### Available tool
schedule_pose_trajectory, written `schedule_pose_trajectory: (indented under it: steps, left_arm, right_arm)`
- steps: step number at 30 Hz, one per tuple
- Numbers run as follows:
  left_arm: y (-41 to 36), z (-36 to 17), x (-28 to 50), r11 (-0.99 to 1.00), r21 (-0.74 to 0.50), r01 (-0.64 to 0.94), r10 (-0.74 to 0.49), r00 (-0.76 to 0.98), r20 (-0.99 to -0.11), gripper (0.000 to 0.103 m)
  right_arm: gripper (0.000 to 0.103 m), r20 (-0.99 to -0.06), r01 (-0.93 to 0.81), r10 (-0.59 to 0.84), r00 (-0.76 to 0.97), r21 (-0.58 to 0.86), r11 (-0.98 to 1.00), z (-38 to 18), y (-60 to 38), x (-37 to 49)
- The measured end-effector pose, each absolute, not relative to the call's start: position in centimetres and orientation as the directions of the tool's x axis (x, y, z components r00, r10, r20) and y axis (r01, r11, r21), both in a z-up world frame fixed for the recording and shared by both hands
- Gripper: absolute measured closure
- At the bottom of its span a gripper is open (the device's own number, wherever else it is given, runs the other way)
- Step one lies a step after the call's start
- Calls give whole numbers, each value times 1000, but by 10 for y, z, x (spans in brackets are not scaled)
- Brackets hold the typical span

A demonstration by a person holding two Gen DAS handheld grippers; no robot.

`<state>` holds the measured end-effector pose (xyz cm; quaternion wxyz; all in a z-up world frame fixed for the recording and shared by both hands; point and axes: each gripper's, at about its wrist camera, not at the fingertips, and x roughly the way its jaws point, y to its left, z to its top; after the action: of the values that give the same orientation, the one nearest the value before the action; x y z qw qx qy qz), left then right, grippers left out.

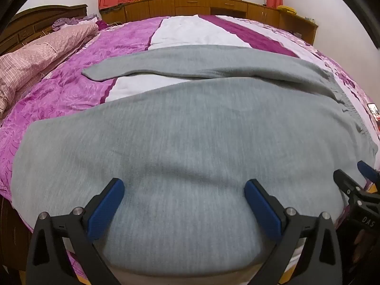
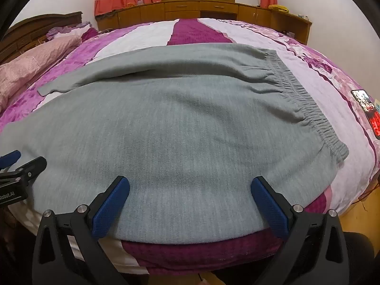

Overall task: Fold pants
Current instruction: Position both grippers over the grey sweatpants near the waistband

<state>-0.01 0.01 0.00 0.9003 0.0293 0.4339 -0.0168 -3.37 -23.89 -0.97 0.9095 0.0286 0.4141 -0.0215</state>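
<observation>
Grey pants (image 1: pixel 190 123) lie spread flat on the bed, legs pointing left, elastic waistband (image 2: pixel 306 109) at the right. The far leg (image 1: pixel 166 64) angles away from the near leg, with bedspread showing between them. My left gripper (image 1: pixel 184 190) is open, its blue pads over the near edge of the near leg. My right gripper (image 2: pixel 190 187) is open over the near edge of the pants (image 2: pixel 178 123) close to the waist. Each gripper shows at the edge of the other's view: the right one (image 1: pixel 356 178) and the left one (image 2: pixel 21 163).
The bed (image 1: pixel 71 83) has a purple, white and magenta bedspread. Pink pillows (image 1: pixel 35 57) lie at the left by the wooden headboard. A phone (image 2: pixel 365 109) with a lit screen lies at the right edge. Wooden cabinets (image 2: pixel 201 9) and a curtained window stand behind.
</observation>
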Motion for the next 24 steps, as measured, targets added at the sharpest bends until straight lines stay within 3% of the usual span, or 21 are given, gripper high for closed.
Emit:
schedule_pose_trajectory:
  steps: [24]
  left_arm:
    - [-3,6,-3,997,56,61,10,587,-809,0]
  right_arm:
    - [3,-748,59,4,663,57,997,-9,-243,-35]
